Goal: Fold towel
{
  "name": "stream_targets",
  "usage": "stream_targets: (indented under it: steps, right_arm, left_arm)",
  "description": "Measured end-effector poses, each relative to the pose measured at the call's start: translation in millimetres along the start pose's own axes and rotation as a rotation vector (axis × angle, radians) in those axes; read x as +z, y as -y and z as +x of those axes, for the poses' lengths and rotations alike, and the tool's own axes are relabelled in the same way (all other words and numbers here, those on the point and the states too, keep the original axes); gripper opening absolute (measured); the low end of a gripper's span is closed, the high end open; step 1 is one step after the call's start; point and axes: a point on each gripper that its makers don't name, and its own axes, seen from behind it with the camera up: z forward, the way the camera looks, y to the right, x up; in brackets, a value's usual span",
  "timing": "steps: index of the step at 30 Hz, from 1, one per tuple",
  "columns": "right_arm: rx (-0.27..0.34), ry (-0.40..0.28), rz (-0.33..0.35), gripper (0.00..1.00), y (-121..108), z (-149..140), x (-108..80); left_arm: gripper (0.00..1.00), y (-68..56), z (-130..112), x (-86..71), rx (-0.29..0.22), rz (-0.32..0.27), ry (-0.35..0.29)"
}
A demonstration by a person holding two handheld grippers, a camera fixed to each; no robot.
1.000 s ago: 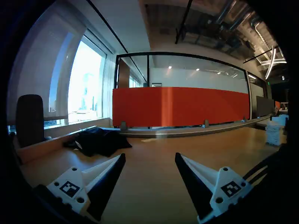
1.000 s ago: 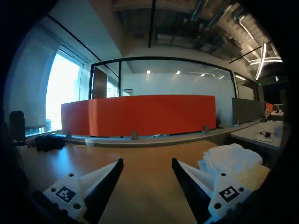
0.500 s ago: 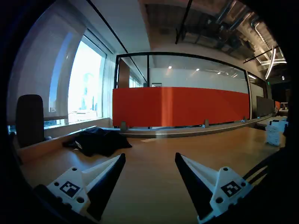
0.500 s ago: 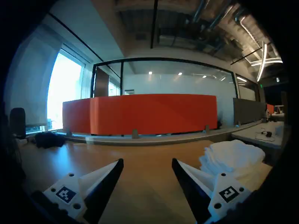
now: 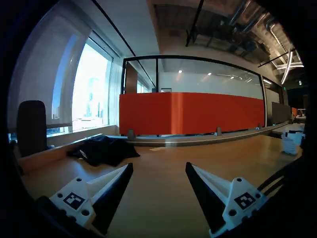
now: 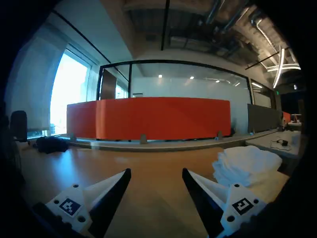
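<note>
Hovering low over the wooden table (image 5: 166,198), both grippers face the orange partition (image 5: 190,113) with nothing in their grasp.

In the left gripper view, the left gripper (image 5: 159,164) has its two fingers spread wide, bare tabletop showing between them, and it points at the orange partition across the table. A dark bundle of cloth (image 5: 103,150) lies on the table before the partition's left end, near the window (image 5: 91,99). In the right gripper view, the right gripper (image 6: 156,169) is spread just as wide and holds nothing. The white towel (image 6: 247,164) sits crumpled in a heap on the table, on the near side of the partition and below its right end, just beyond the right gripper's right-hand finger, apart from both fingers.
</note>
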Motion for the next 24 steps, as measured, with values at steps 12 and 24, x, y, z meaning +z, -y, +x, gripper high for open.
stream_targets:
  steps: [12, 24]
  right_arm:
    - [-0.005, -0.004, 0.004, 1.00, 1.3, 3.4, -2.1]
    - [-0.004, -0.004, 0.001, 1.00, 0.8, 3.9, -2.8]
  left_arm:
    - [0.98, -0.1, 0.0, 0.1, 0.000, 0.000, 0.000]
    - [0.98, 0.1, 0.0, -0.2, 0.000, 0.000, 0.000]
